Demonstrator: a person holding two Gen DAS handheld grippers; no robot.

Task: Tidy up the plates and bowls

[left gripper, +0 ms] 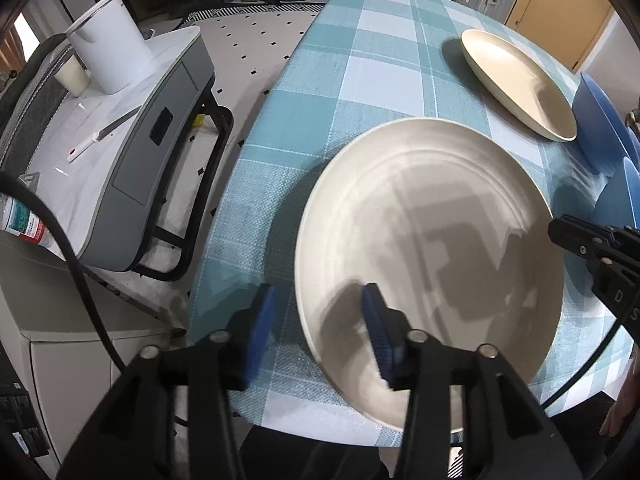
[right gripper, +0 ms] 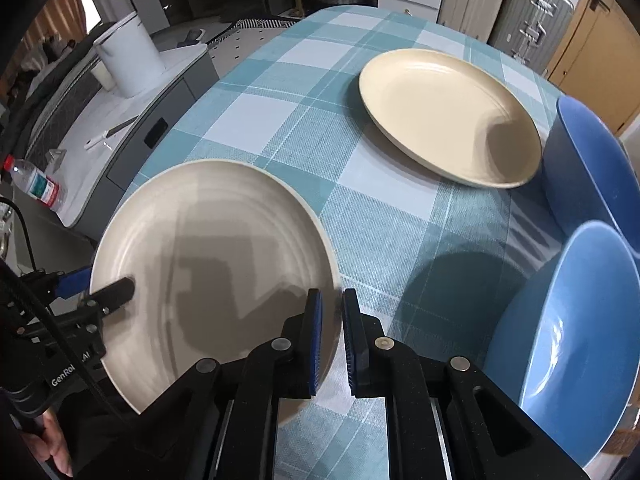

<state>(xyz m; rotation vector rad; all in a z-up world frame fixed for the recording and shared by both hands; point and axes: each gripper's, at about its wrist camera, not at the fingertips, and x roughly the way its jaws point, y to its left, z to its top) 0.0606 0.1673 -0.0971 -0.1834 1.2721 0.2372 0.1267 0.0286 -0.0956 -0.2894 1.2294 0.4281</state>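
Both grippers on near plate [left gripper: 432, 240]: right gripper [right gripper: 331, 336] clamps its rim, left gripper [left gripper: 320, 320] straddles it unclamped; lift level, avoid bowls [right gripper: 560, 340]

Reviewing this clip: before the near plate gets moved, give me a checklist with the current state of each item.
1. Right gripper shut on the near plate rim: ok.
2. Left gripper clamped on the opposite rim: not ok; its jaws straddle the rim, open.
3. Far plate empty, ready for stacking: ok.
4. Tablecloth between the two plates bare: ok.
5. Far blue bowl clear of the far plate: cannot tell; they sit very close.
6. Near plate lifted off the cloth: cannot tell.
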